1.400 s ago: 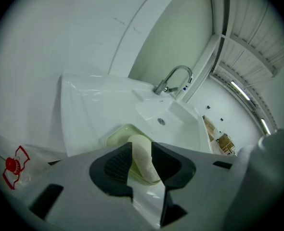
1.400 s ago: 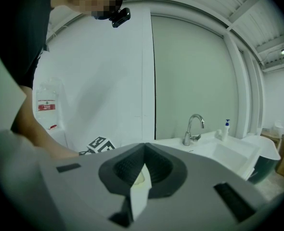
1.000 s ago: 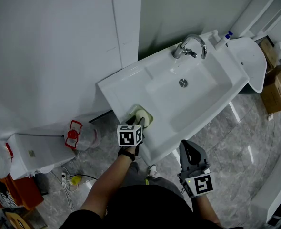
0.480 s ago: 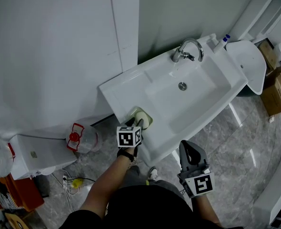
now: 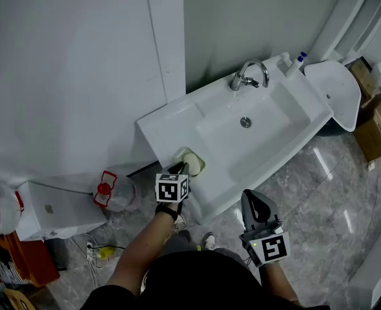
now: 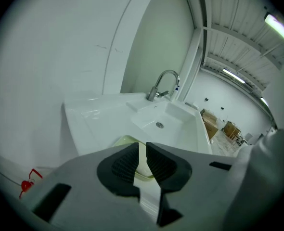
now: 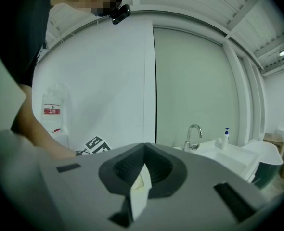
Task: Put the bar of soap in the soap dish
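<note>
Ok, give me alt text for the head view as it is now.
Seen from above, the soap lies in the dish on the near left corner of the sink. The left tool hangs at the dish's near edge, with nothing between its jaws, which have just been closing. The right tool is held lower, off the sink's front edge, over the floor.

The grey two-jaw left gripper (image 5: 181, 167) sits at frame centre in the head view, on a bare outstretched left forearm (image 5: 139, 250), and points obliquely down. Its jaws have just been closing; a narrow gap remains between the black ribbed pads (image 6: 122, 163), with nothing gripped. The matching right gripper (image 5: 252, 197), at lower right, points near level with its jaw tips together.
</note>
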Available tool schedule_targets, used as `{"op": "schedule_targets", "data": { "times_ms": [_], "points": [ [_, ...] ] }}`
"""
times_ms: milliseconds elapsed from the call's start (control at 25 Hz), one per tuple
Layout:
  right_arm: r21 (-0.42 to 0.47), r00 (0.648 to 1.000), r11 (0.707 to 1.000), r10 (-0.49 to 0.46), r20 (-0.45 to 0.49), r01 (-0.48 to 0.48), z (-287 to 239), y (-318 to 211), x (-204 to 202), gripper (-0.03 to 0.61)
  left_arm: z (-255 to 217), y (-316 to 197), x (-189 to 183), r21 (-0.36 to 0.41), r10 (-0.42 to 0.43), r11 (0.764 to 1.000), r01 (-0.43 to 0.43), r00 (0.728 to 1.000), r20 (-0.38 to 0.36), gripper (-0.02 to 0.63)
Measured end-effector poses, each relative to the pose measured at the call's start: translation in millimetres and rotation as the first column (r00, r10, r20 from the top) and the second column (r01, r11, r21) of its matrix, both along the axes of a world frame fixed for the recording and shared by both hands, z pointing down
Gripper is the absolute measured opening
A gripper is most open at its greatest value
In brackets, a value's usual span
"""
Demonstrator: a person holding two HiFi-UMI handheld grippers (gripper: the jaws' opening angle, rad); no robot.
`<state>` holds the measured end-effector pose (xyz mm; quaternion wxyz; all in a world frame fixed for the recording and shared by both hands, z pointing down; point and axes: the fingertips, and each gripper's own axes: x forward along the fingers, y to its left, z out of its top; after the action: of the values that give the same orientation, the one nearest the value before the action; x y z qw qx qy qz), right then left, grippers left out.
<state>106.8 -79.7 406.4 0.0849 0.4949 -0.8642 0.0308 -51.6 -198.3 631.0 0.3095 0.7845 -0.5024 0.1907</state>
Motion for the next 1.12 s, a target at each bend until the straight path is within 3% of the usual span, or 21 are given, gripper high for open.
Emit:
{"op": "schedule_targets", "data": {
  "times_ms": [280,520,840,1120],
  "points": [
    [0.028,1.000,1.000,-0.014,0.007,0.014,-8,16,9,0.012,-33,13,-4,0.104,0.012,0.995,-0.013,1.000,0.009,0.020],
    [0.054,0.999,0.998,-0.030,0.010,0.030,-16,27,16,0.014,-77,25,-4,0.236,0.018,0.971,-0.031,0.998,0.055,0.020],
    [0.071,1.000,0.997,-0.006,0.001,0.006,-21,33,39,0.012,-139,41,-3,0.405,0.014,0.912,-0.072,0.990,0.144,0.020],
    [0.098,0.999,0.994,0.041,0.002,-0.041,-28,29,60,0.012,-198,55,-2,0.531,0.010,0.842,-0.100,0.986,0.169,0.020]
  ]
}}
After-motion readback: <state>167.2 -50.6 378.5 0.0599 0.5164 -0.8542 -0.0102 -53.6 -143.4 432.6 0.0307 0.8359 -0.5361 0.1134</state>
